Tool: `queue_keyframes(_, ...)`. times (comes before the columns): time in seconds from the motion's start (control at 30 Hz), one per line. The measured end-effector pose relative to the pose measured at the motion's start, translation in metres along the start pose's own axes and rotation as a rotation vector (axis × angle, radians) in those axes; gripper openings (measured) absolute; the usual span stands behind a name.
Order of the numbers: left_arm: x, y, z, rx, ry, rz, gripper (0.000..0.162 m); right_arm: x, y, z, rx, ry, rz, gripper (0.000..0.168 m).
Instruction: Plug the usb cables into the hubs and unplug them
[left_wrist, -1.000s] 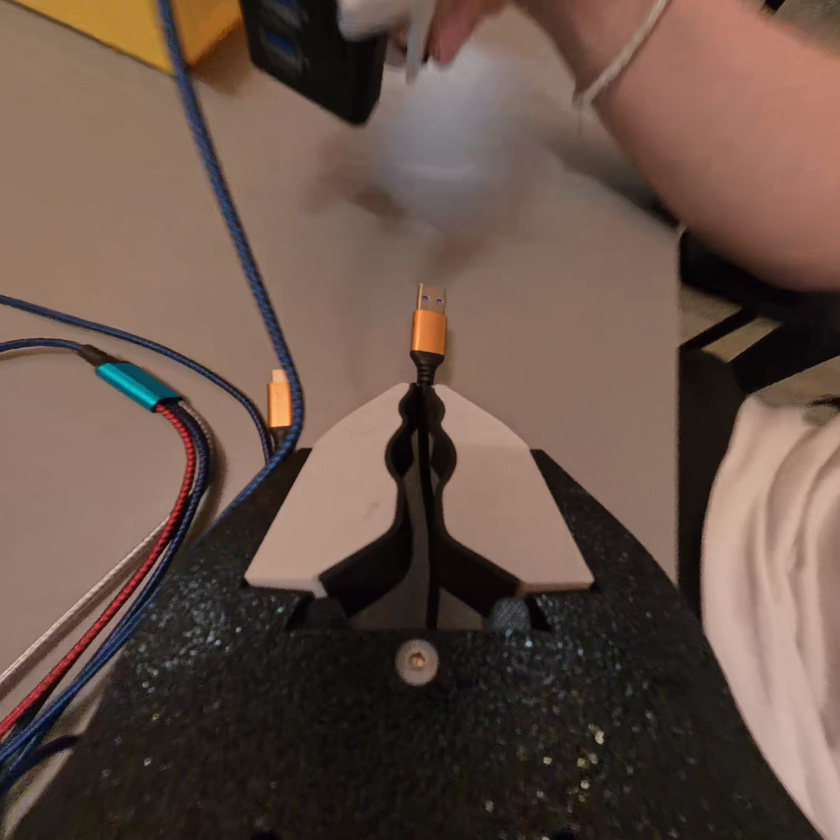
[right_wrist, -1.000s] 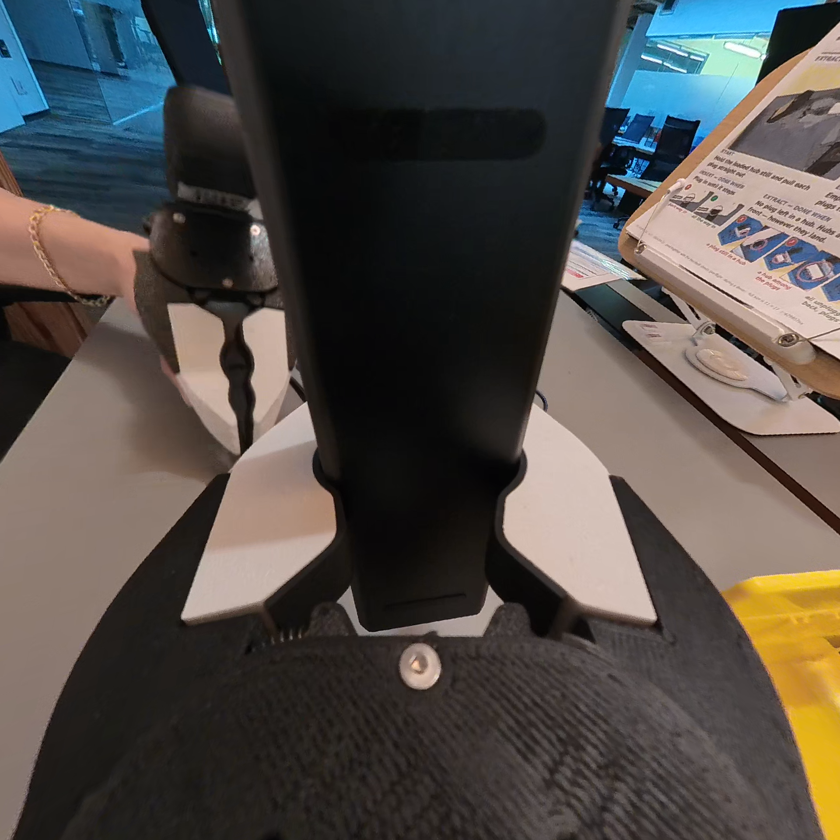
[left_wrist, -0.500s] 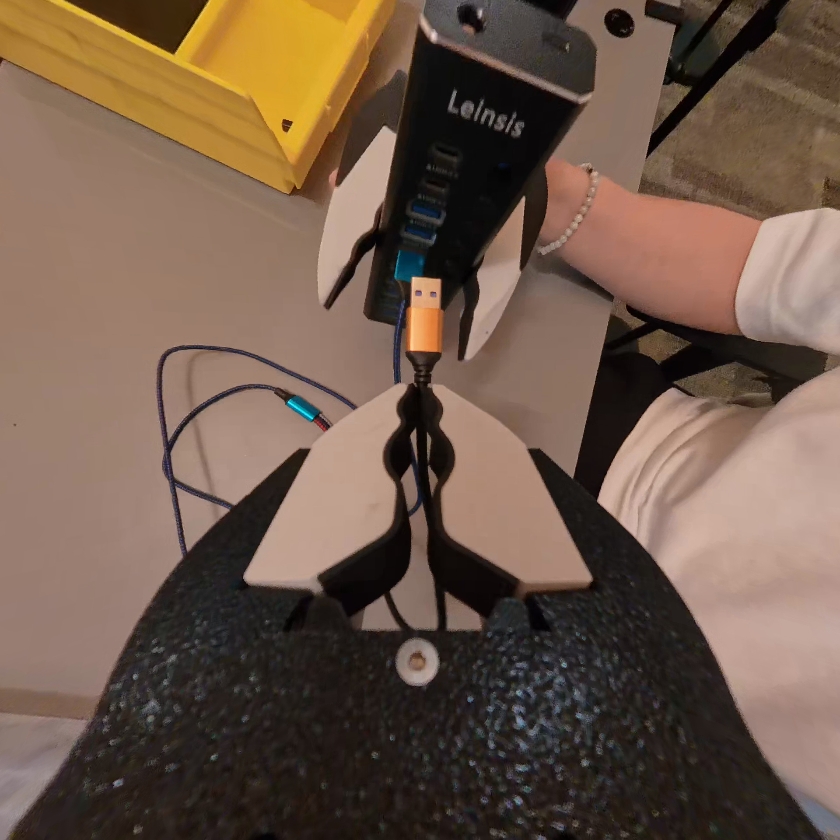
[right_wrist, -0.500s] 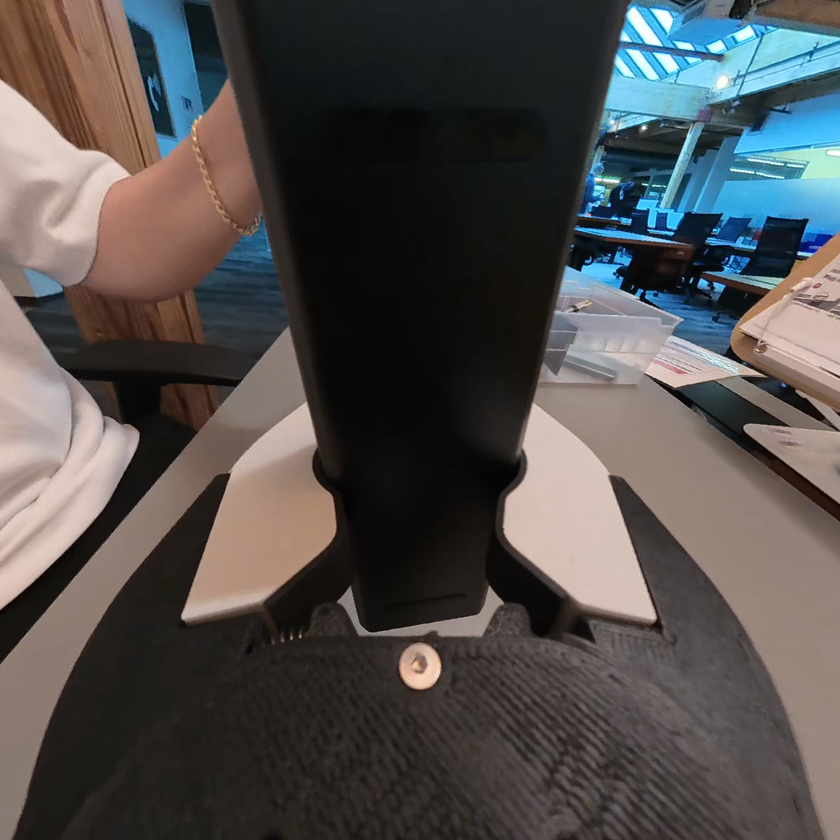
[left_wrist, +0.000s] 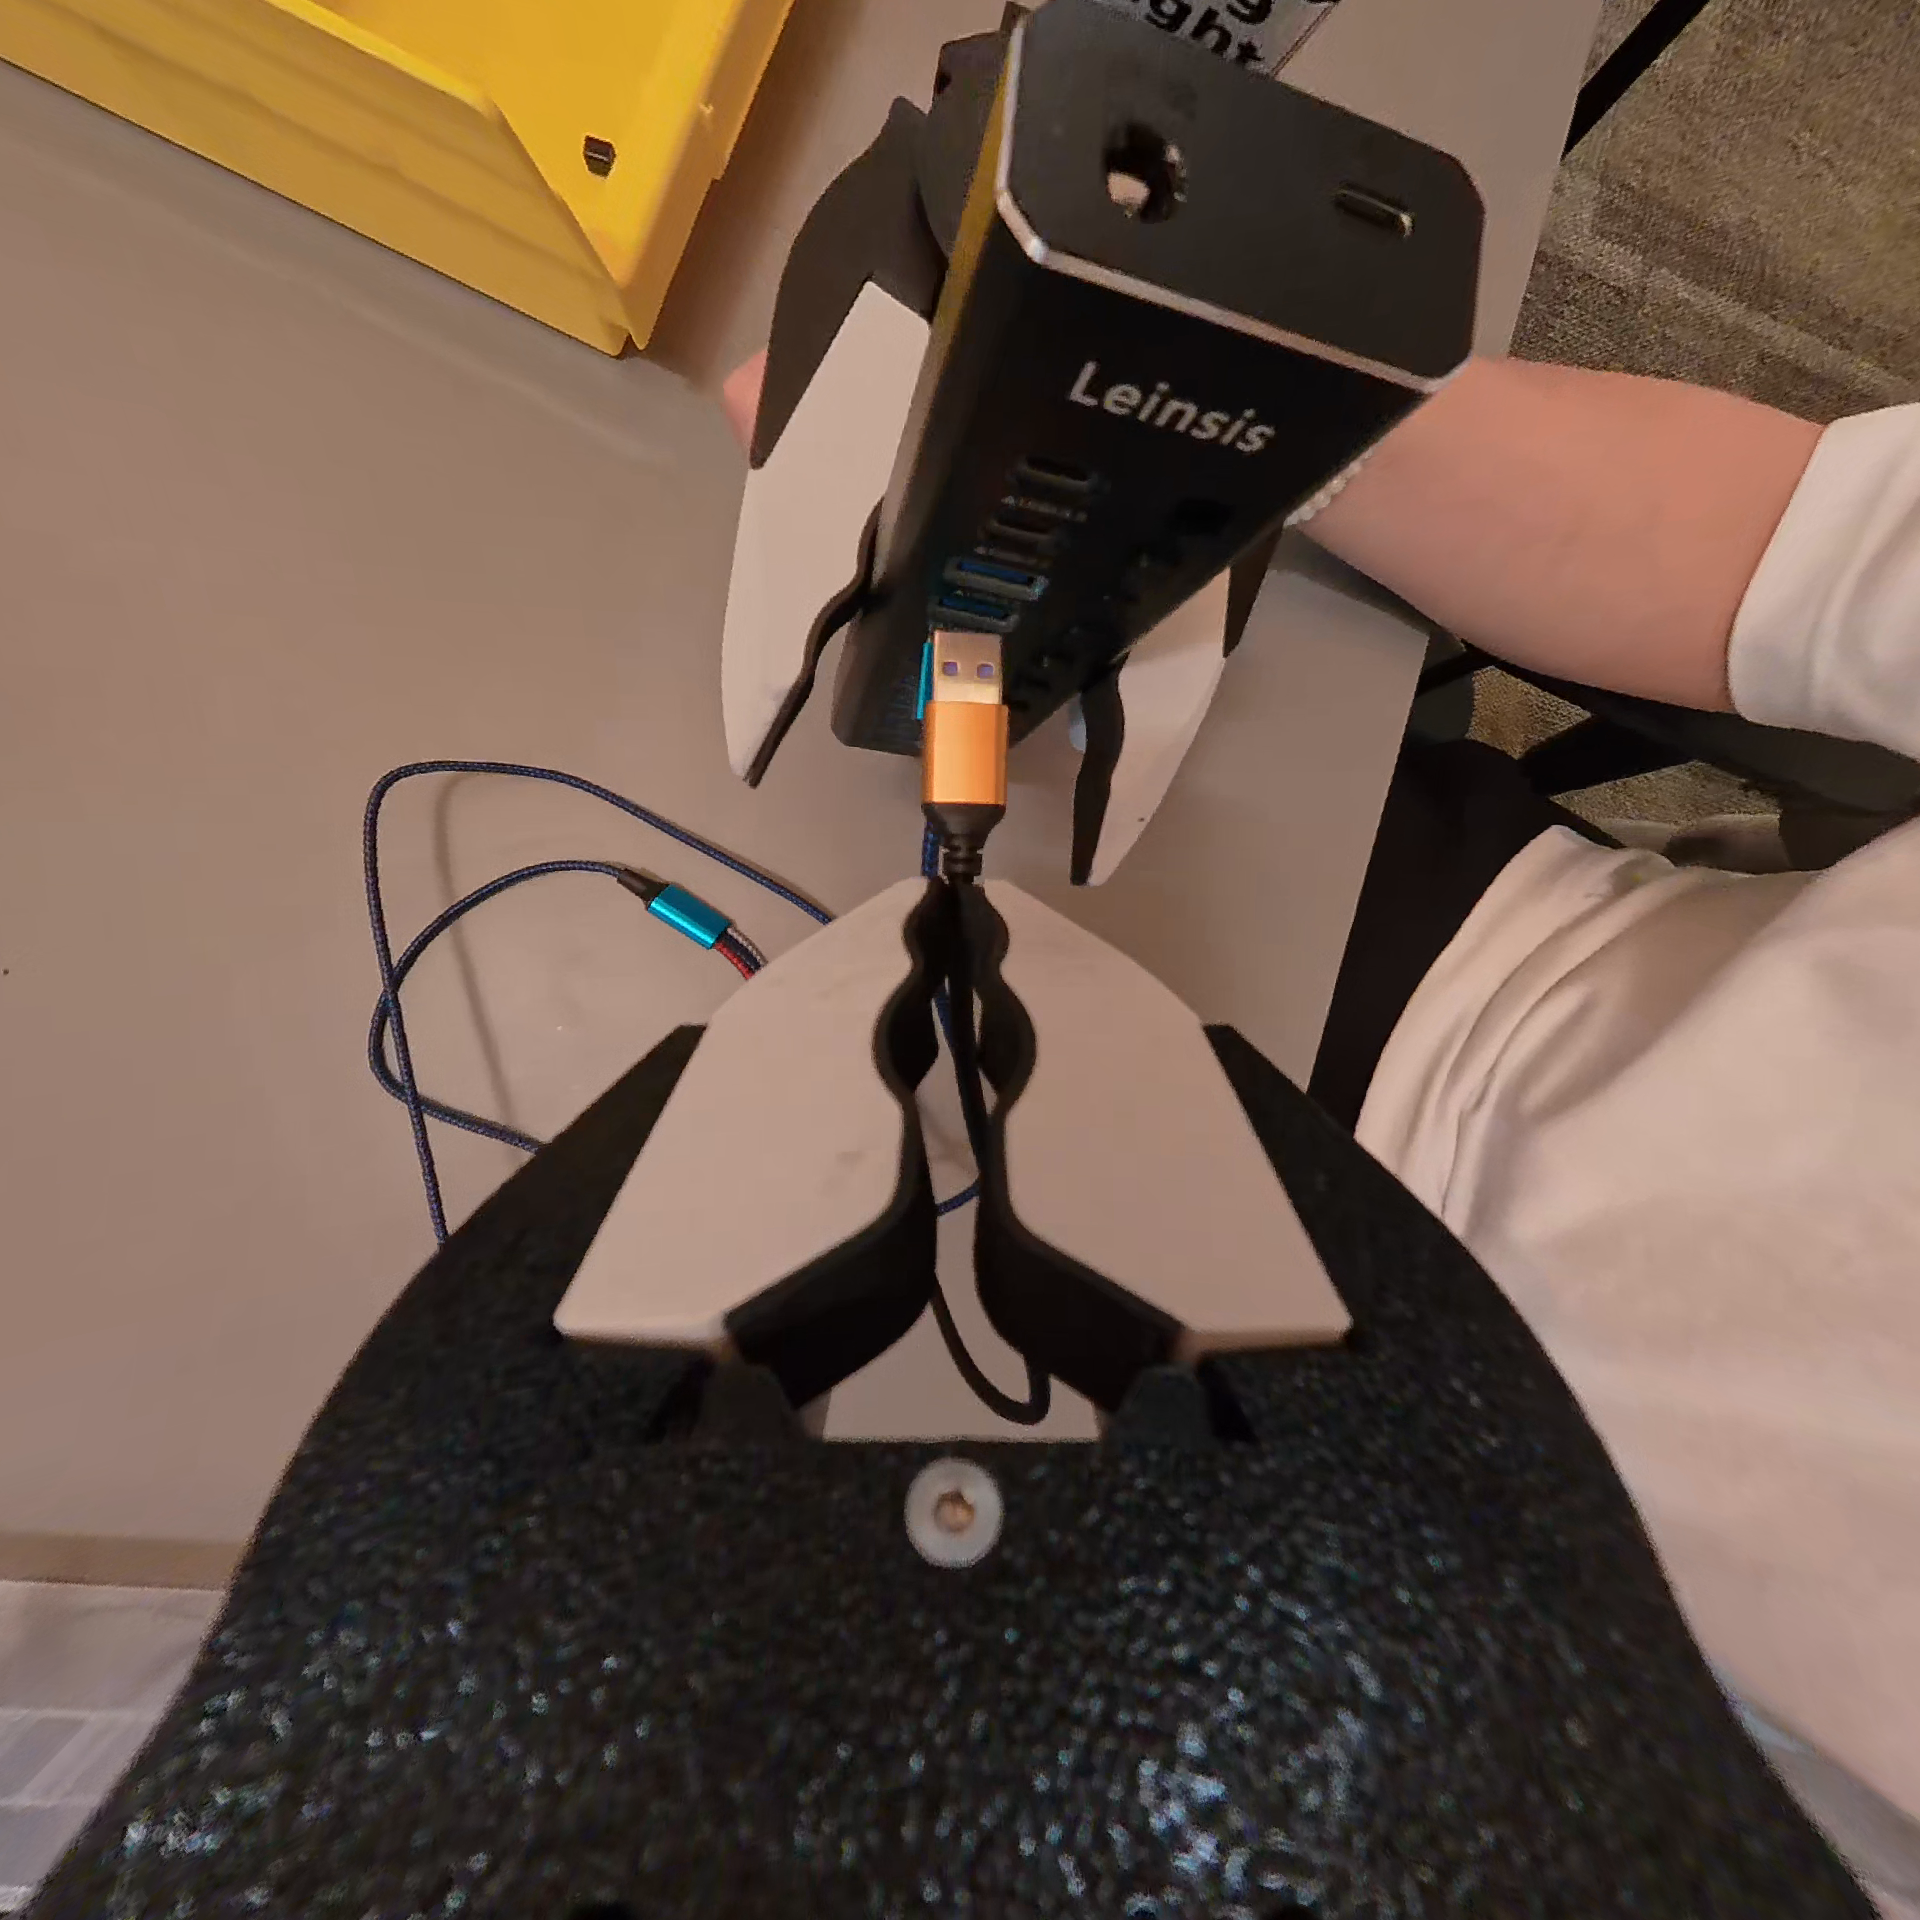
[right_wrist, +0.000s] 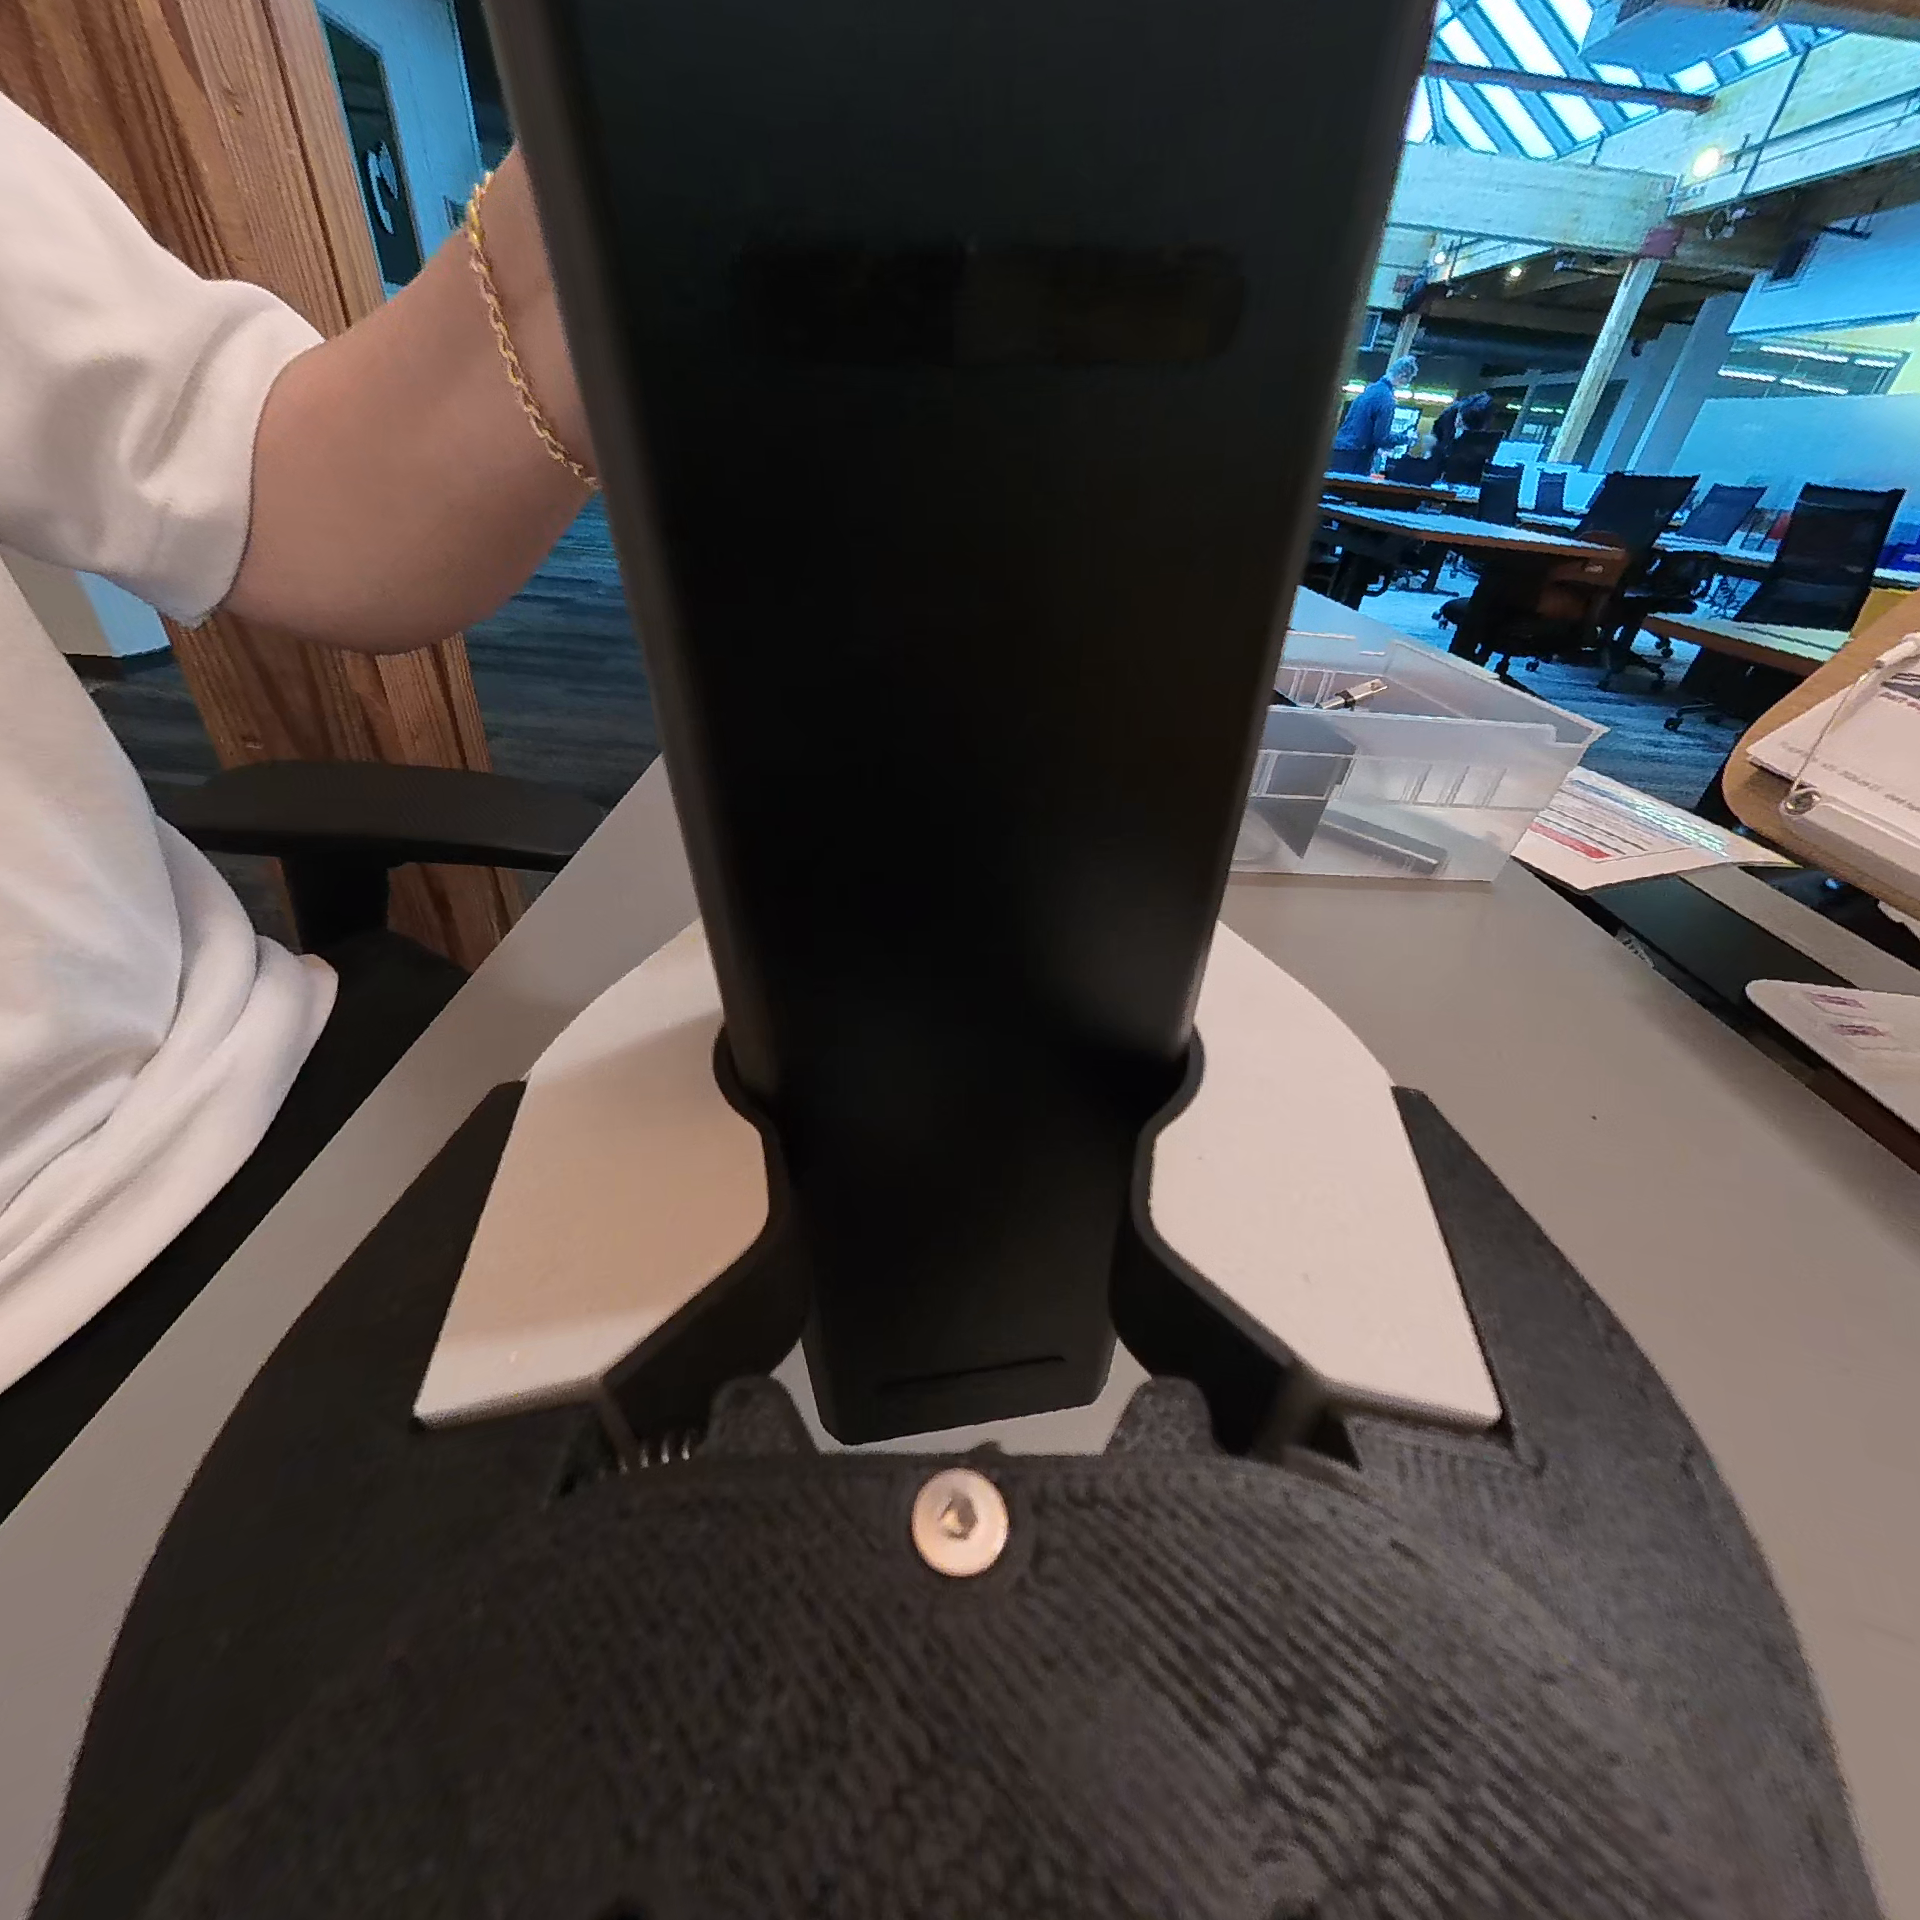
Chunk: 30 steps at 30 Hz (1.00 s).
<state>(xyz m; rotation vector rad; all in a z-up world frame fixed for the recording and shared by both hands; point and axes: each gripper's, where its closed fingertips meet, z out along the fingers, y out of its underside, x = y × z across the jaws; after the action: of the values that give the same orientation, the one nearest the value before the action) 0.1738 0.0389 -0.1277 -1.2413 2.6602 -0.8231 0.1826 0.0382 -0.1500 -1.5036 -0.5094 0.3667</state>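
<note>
My left gripper is shut on the black cable just behind an orange USB plug. The plug's metal tip sits right in front of the lower ports of a black USB hub. I cannot tell whether the tip touches a port. My right gripper is shut on the hub and holds it in the air above the table, ports facing my left gripper. In the right wrist view the hub's plain back fills the middle between the white fingers; the right gripper's tips are hidden behind it.
A yellow bin stands at the far left on the grey table. A blue braided cable with a teal connector lies on the table. A clear plastic box and papers lie beyond. A person's white sleeves flank both views. My left and right fingertips are right by each other.
The hub has come closer and tilted toward my left gripper. The orange plug now overlaps the hub's lower ports, where half a second ago it sat just below them.
</note>
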Motion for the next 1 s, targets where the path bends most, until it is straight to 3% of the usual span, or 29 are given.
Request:
queue_keyframes(0.6,-0.004,-0.006,0.006,-0.020,-0.127,0.104,0.002,0.001,0.005,0.000,-0.027,0.000,0.024,0.073)
queue_keyframes(0.73,-0.008,-0.017,0.002,0.080,-0.169,0.144,0.001,0.005,-0.001,-0.002,0.014,0.012,0.062,0.074)
queue_keyframes(0.87,-0.015,-0.007,0.013,0.101,-0.211,0.214,0.001,0.007,0.007,0.001,-0.021,0.027,0.070,0.074)
queue_keyframes(1.0,-0.008,-0.024,0.000,0.422,-0.148,0.236,0.002,0.011,-0.012,-0.003,0.127,0.029,0.098,0.074)
